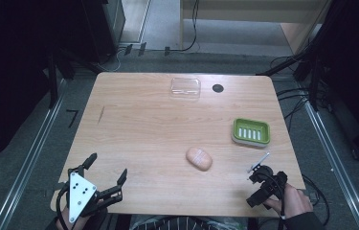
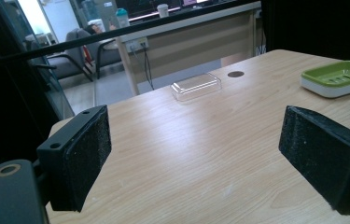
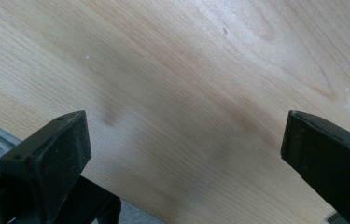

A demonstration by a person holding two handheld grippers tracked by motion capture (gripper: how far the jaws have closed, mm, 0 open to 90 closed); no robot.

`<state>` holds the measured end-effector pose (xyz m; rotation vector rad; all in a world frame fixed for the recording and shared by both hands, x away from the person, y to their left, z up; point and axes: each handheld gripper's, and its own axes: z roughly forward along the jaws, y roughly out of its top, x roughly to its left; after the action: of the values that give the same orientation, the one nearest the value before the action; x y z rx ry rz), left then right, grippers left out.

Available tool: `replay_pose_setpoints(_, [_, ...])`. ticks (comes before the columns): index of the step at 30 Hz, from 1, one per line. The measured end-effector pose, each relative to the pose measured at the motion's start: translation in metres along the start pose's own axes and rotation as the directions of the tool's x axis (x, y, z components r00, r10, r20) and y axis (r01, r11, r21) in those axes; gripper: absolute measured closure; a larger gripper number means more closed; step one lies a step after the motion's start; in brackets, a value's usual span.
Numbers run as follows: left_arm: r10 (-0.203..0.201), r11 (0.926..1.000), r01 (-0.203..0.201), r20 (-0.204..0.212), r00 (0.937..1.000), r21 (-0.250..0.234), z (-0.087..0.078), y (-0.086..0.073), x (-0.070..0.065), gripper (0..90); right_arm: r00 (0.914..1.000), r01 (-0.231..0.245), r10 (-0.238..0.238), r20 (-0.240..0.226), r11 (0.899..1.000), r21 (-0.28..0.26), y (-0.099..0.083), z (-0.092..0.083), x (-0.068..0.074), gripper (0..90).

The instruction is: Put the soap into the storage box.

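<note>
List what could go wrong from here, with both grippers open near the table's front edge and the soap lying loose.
1. The soap is smooth and rounded, lying bare on the table; a pinch off its middle could squirt it away.
2. The right gripper, open and empty, sits close to the green soap dish; reaching for the soap might nudge it.
3. The clear lid lies at the far edge and is hard to see; the left gripper could misjudge it.

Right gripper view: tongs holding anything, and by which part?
Nothing held. The right tongs stand wide open over the bare table; the left tongs are open and empty too.
</note>
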<state>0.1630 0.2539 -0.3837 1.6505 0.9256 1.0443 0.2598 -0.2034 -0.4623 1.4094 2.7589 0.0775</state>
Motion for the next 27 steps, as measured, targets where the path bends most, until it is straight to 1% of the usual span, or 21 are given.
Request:
replay_pose_setpoints(2, [0.004,1.0,-0.004,0.002,1.0,-0.001,0.0,0.0,0.0,9.6,1.0,0.002,-0.002,-0.001,1.0,0.002,0.0,0.0,0.001,2.1])
replay_pose_setpoints(3, [0.003,1.0,-0.003,0.002,1.0,0.0,0.0,0.0,0.0,9.6,0.9999,0.013,-0.013,0.002,1.0,0.001,0.001,0.0,0.001,2.1])
replay_pose_setpoints(4, [-0.006,1.0,0.006,0.0,1.0,-0.004,-0.001,0.0,0.0,9.6,0.9999,0.011,-0.012,0.003,1.0,0.004,0.002,0.0,0.002,2.1])
replay_pose_setpoints(5, [-0.008,1.0,0.008,-0.003,1.0,-0.002,-0.001,0.0,0.001,9.6,0.9997,0.023,-0.023,0.01,1.0,-0.004,0.002,0.0,0.003,2.1])
replay_pose_setpoints(9, [0.006,1.0,-0.006,-0.001,1.0,0.008,0.0,-0.001,0.0,9.6,0.9997,0.023,-0.023,0.008,1.0,-0.004,0.004,0.0,0.003,2.1])
replay_pose_setpoints(11, [-0.01,0.9999,0.01,-0.008,0.9999,0.001,-0.001,-0.001,0.001,9.6,0.9995,0.029,-0.029,0.013,1.0,-0.004,0.006,0.0,0.004,2.1])
replay_pose_setpoints(12, [-0.015,0.9999,0.015,-0.011,0.9998,0.001,-0.001,-0.001,0.001,9.6,0.9992,0.039,-0.039,0.013,0.999,-0.01,0.007,0.0,0.004,2.1])
replay_pose_setpoints(18, [-0.003,0.9999,0.003,-0.008,1.0,0.013,-0.001,0.0,0.0,9.6,0.9983,0.055,-0.055,0.019,0.998,-0.007,0.012,0.001,0.004,2.1])
replay_pose_setpoints(23, [-0.013,0.9998,0.014,-0.02,0.9997,0.014,-0.003,-0.001,0.001,9.6,0.9963,0.081,-0.08,0.031,0.997,-0.019,0.021,-0.001,0.007,2.1])
replay_pose_setpoints(24, [-0.012,0.9998,0.012,-0.022,0.9997,0.016,-0.005,-0.001,0.002,9.6,0.9952,0.092,-0.092,0.034,0.996,-0.021,0.024,-0.001,0.008,2.1])
replay_pose_setpoints(27, [-0.01,0.9997,0.01,-0.022,0.9997,0.024,-0.006,-0.002,0.003,9.6,0.9936,0.107,-0.106,0.038,0.994,-0.021,0.031,-0.003,0.011,2.0])
